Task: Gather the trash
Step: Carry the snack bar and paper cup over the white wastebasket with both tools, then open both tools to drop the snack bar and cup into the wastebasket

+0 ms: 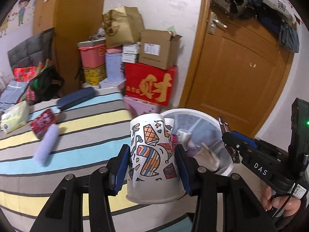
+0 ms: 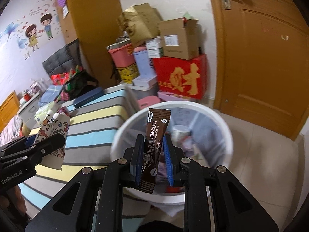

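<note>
Closest to us, our left tongs (image 1: 152, 166) pinch one paper cup (image 1: 152, 154) by its sides, the blue pads pressed against its white wall, which is printed with coloured cartoon shapes; it is held tilted, rim toward us, over the edge of the bed (image 1: 77, 131) and just beside the bin. Our right tongs (image 2: 153, 154) pinch one brown coffee sachet (image 2: 154, 141) upright, nearly closed on its thin middle; we read "White Kidney Bean Coffee" down it beside a column of Chinese characters. That sachet hangs right over the open mouth of the white trash bin (image 2: 222, 127), which stands on the tiled floor against the bed and already holds crumpled wrappers and a paper cup. From the left camera we see the right tool marked "DAS", a green light on it, and a hand (image 1: 278, 201) wrapped round its grip; from the right camera the left tool reads "GenRobot.AI". Both pairs of tongs point downward and forward. Farther out, the striped bed cover carries one red packet (image 1: 43, 123), one lilac roll (image 1: 47, 145), one pack of tissues (image 1: 14, 118) and one dark blue case (image 1: 76, 98). Beyond, stacked boxes include one red box (image 1: 150, 85) with a large gold character, beside a brown door (image 1: 241, 67).
</note>
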A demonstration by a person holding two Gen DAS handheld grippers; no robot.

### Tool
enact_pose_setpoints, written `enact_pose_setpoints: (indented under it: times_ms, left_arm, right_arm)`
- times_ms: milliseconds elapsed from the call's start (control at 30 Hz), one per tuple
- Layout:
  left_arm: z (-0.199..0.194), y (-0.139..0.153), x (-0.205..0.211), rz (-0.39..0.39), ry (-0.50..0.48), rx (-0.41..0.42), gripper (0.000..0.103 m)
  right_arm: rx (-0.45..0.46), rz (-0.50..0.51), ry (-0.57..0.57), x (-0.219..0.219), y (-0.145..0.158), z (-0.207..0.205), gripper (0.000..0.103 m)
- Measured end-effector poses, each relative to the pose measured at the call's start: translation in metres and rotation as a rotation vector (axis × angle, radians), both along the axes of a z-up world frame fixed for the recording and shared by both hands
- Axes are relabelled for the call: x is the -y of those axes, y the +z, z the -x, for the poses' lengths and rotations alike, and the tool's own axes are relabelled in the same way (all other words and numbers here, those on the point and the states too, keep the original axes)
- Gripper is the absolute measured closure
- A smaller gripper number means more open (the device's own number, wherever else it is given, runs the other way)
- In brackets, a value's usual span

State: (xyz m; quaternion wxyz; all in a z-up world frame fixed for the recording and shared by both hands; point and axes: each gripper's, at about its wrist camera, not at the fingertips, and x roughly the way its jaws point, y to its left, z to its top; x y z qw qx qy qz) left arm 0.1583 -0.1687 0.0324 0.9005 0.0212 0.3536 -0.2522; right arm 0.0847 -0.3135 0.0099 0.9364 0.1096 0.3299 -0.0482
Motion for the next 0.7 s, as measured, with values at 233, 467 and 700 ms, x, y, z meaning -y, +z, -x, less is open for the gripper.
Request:
enact_pose_setpoints:
  times_ms: [233,467,700]
  left_arm:
    - [-0.009,-0.012,0.042,-0.011,-0.074,-0.032,0.054]
    - [-0.024,-0.033,0.071,-0.019,-0.116,-0.086,0.052]
    - [-0.038,-0.047,0.087,-0.029,-0.125,-0.115,0.046]
  right_arm:
    - [-0.035,-0.01,-0.049,0.027,-0.008,-0.001,0.082]
    - [-0.094,0.009,-0.034,0.04,-0.025,-0.012,0.082]
    - [-0.145,0.024,-0.027,0.047,-0.037,-0.02,0.082]
